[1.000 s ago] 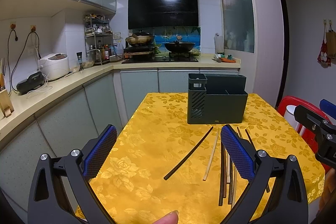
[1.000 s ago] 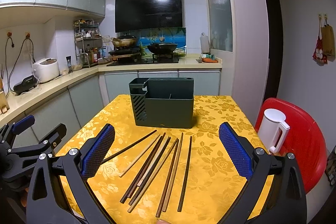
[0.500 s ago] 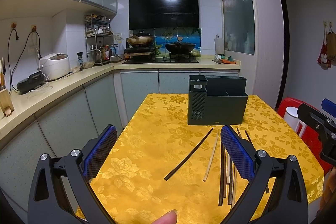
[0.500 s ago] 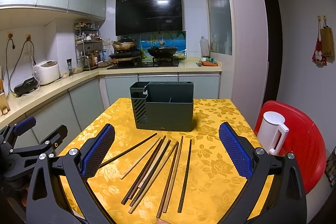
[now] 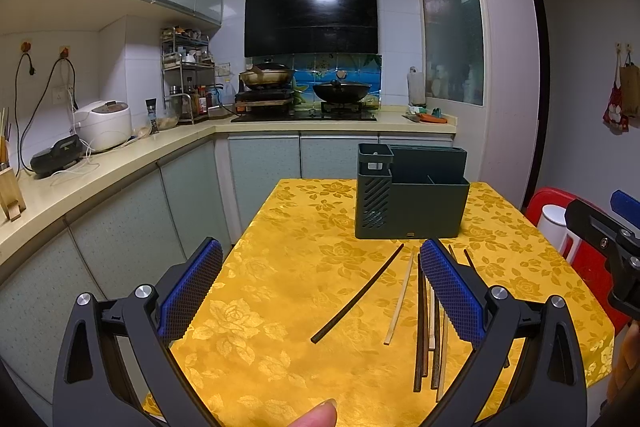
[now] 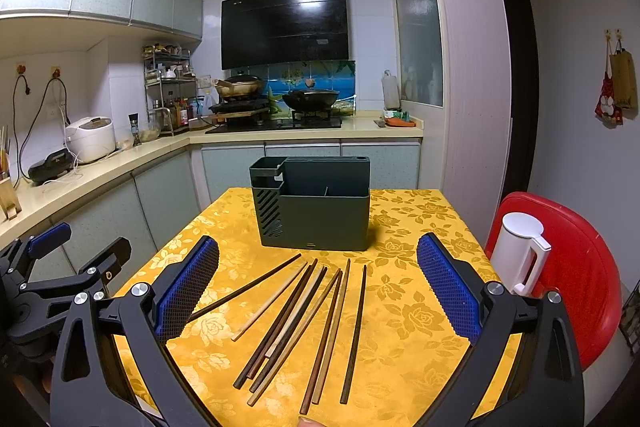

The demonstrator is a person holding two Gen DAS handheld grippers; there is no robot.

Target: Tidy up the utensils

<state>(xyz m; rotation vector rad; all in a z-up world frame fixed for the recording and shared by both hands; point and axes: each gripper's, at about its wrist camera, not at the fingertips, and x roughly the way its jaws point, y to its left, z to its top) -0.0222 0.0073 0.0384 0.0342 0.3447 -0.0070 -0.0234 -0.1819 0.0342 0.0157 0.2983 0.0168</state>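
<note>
Chopsticks [image 6: 308, 323] lie loose in a fan on the yellow floral tablecloth [image 6: 404, 319], all of them just in front of the dark green utensil holder [image 6: 316, 211], which stands upright toward the far end of the table. One black stick [image 5: 358, 297] lies apart from the bunch, angled off to the holder's left front; the rest sit close together, some overlapping, a mix of dark and pale wood.

As far as the holder's open top shows, no stick stands up out of it, so by my reading nothing has been sorted yet and the whole job is left: every stick has to be picked up and stood in a compartment.

The right gripper [image 6: 318, 291] hangs above the bunch, in front of the holder, its blue-padded fingers spread wide and holding nothing. The left gripper [image 5: 320, 293] hovers to the left front of the holder, fingers equally wide apart and empty, with the lone black stick seen between them.

A white kettle [image 6: 520, 251] rests on a red chair [image 6: 580, 267] to the holder's right.
</note>
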